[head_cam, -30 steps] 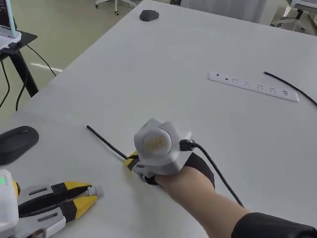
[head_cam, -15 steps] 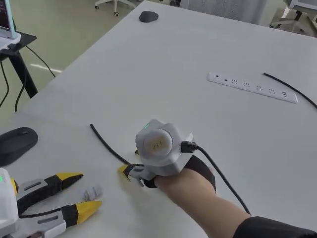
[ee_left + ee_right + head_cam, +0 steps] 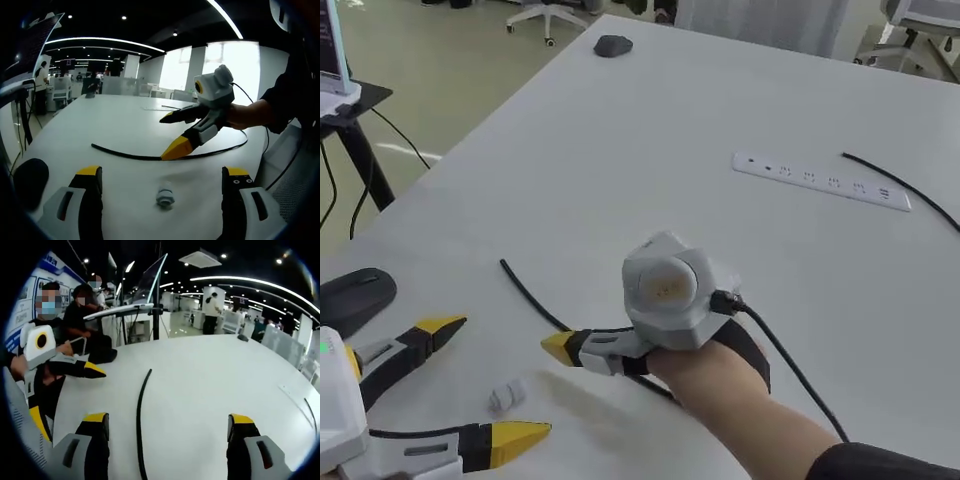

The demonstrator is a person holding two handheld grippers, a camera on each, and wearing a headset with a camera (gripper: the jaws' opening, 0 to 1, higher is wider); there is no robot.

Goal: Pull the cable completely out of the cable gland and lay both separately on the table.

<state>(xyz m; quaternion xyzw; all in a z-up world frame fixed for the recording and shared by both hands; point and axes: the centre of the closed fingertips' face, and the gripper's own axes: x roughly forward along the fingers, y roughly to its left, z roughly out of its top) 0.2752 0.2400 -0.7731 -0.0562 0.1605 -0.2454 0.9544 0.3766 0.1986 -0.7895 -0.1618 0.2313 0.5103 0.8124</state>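
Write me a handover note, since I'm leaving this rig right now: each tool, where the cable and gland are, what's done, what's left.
Left tool: open, holds nothing; the cable gland lies on the table between its jaws.
Right tool: open, holds nothing, over the cable.
Done: cable is out of the gland; both lie apart on the table.
Left: probably nothing but drawing both tools back.

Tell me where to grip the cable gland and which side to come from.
Grip the cable gland across its short body, probably coming low along the table with the left gripper. It lies small and low, apart from the cable, between that gripper's open jaws, so closing them across it looks simplest.
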